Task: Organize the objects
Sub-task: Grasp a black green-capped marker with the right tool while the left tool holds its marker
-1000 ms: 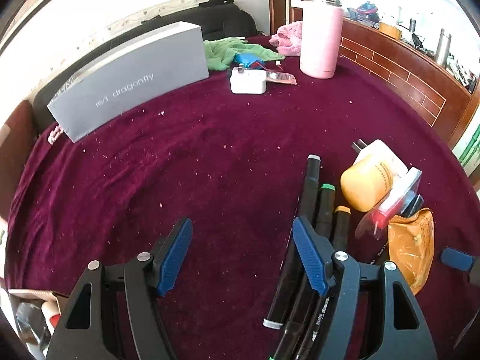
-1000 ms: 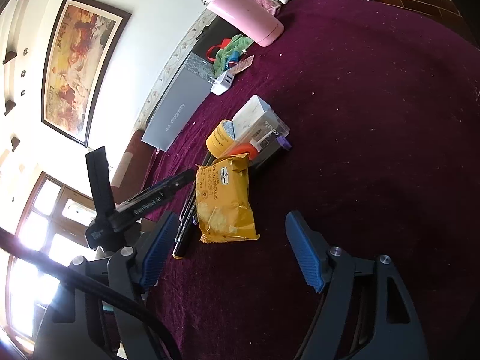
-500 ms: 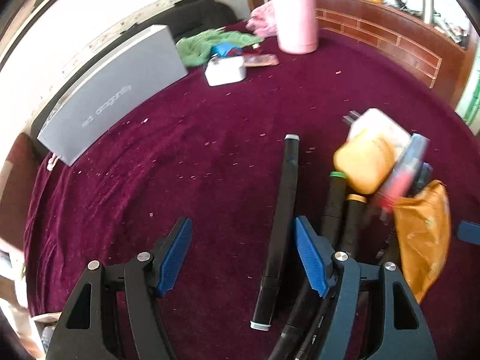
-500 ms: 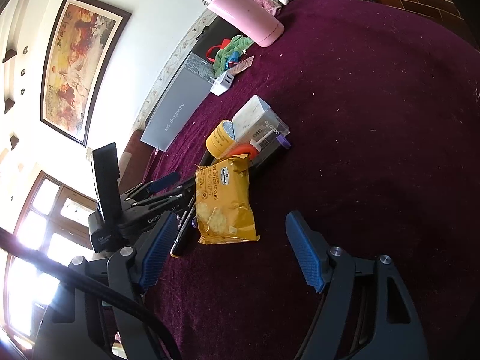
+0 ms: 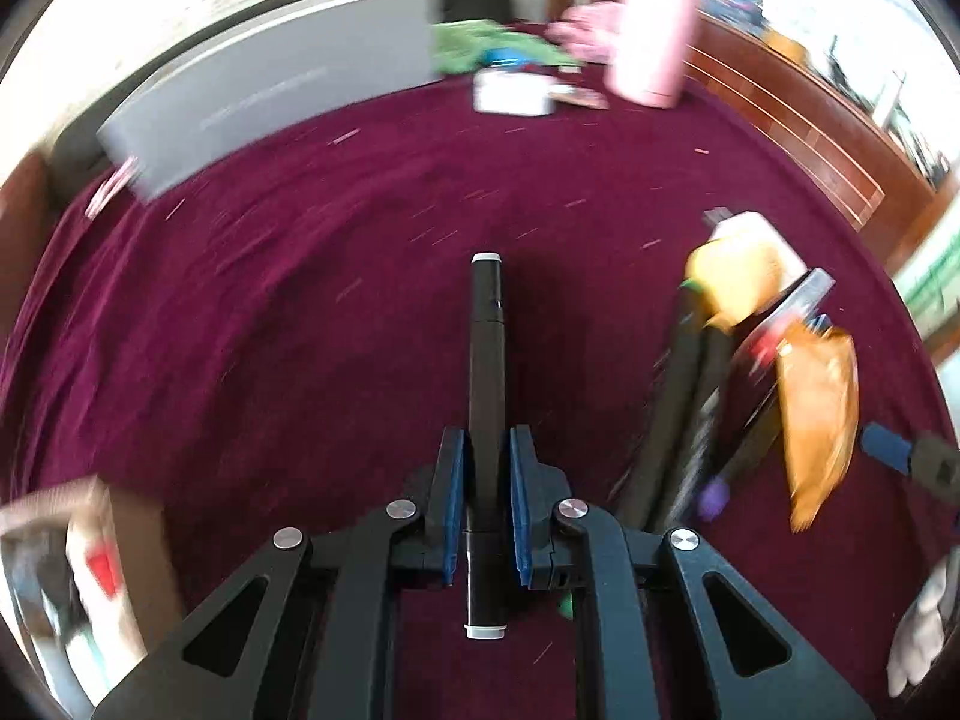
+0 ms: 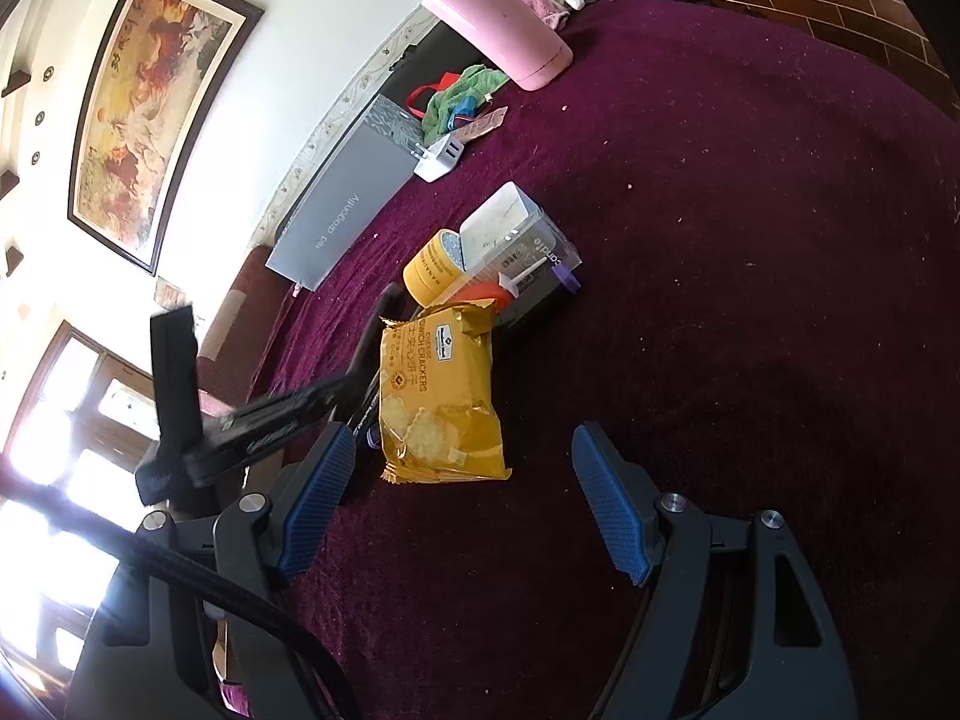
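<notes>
A black marker (image 5: 487, 324) with white end caps lies lengthwise between the blue pads of my left gripper (image 5: 486, 444). Its jaws are closing and the pads press the marker's barrel from both sides, above the dark red cloth (image 5: 300, 330). Several more black markers (image 5: 678, 420) lie to the right, beside a yellow cracker pack (image 5: 819, 414). My right gripper (image 6: 462, 429) stands open just short of the cracker pack (image 6: 441, 402), holding nothing. The left gripper (image 6: 240, 432) shows as a blurred black shape left of the pack.
A yellow jar (image 6: 435, 270) and a clear box (image 6: 522, 240) sit behind the pack. A grey box (image 6: 342, 222), white charger (image 6: 441, 159), green cloth (image 6: 462, 90) and pink bottle (image 6: 498, 30) line the back. A cardboard box (image 5: 120, 540) is at the lower left.
My left gripper shifted sideways over the leftmost black marker and closed on it, where before its jaws were wide apart. The right gripper has stayed put and open.
</notes>
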`<state>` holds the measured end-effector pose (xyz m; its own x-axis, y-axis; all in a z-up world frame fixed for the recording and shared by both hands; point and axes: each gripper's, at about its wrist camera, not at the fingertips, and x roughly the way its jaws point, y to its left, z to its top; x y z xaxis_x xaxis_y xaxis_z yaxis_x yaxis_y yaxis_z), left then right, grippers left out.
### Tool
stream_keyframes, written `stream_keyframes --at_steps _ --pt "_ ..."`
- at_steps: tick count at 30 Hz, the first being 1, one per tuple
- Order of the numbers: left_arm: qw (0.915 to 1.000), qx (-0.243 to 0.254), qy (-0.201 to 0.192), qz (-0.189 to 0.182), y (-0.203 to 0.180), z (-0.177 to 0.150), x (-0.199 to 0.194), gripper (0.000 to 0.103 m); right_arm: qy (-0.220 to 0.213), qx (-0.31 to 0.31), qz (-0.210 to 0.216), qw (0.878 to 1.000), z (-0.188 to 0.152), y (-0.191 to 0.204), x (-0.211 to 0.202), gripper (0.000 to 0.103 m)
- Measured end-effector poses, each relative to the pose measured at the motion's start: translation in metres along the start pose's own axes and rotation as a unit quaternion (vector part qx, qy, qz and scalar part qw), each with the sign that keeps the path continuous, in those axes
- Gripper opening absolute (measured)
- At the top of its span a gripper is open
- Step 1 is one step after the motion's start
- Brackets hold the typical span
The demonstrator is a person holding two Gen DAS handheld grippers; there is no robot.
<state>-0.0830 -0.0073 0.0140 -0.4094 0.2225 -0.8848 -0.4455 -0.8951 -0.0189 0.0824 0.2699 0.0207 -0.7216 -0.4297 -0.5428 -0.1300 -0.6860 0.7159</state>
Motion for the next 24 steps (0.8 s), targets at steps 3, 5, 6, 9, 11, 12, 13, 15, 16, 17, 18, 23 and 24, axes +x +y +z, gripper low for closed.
stream_keyframes --at_steps 3,5,6,9,11,12,13,15,16,17,18,23,24 --pt "0.9990 -0.043 0.003 0.003 0.022 -0.030 -0.017 0.011 0.000 -0.005 -0.004 1.000 -0.001 0.001 0.001 0.076" --pt "0.9986 -0.049 0.005 0.015 0.024 -0.047 -0.026 0.011 0.001 -0.010 -0.006 1.000 -0.001 0.003 0.002 0.078" --pt "0.9987 -0.049 0.003 0.015 0.024 -0.051 -0.028 0.012 0.000 -0.012 -0.007 1.000 -0.002 0.004 0.002 0.079" --pt "0.9988 -0.040 -0.004 0.027 0.018 -0.054 -0.029 0.020 -0.001 -0.016 -0.009 1.000 -0.002 0.005 0.003 0.079" --pt "0.9993 -0.032 -0.002 0.021 0.011 -0.051 -0.027 0.040 -0.002 -0.018 -0.011 1.000 -0.002 0.005 0.003 0.079" --pt "0.9996 -0.026 0.000 0.012 0.006 -0.050 -0.026 0.063 -0.002 -0.018 -0.011 1.000 -0.002 0.005 0.003 0.079" --pt "0.9999 -0.011 0.004 0.007 -0.003 -0.049 -0.022 0.083 -0.002 -0.018 -0.010 1.000 -0.003 0.006 0.003 0.079" --pt "0.9998 0.010 0.002 0.016 -0.015 -0.047 -0.016 0.097 -0.003 -0.017 -0.011 1.000 -0.003 0.005 0.002 0.079" --pt "1.0000 -0.001 -0.003 0.009 -0.015 -0.047 -0.015 0.100 -0.004 -0.015 -0.013 1.000 -0.003 0.005 0.001 0.079" --pt "1.0000 -0.006 -0.007 0.004 -0.015 -0.046 -0.015 0.100 -0.006 -0.014 -0.016 1.000 -0.002 0.005 0.000 0.079" --pt "0.9999 -0.012 -0.011 -0.001 -0.013 -0.046 -0.016 0.100 -0.014 -0.012 -0.024 1.000 -0.001 0.006 -0.004 0.079" --pt "0.9985 -0.029 -0.040 0.024 0.001 -0.052 -0.030 0.034 -0.041 -0.051 -0.013 0.998 0.011 0.044 -0.032 0.079" --pt "0.9981 -0.044 -0.041 0.014 0.009 -0.054 -0.033 0.011 -0.035 -0.056 0.004 0.998 0.017 0.057 -0.033 0.079"
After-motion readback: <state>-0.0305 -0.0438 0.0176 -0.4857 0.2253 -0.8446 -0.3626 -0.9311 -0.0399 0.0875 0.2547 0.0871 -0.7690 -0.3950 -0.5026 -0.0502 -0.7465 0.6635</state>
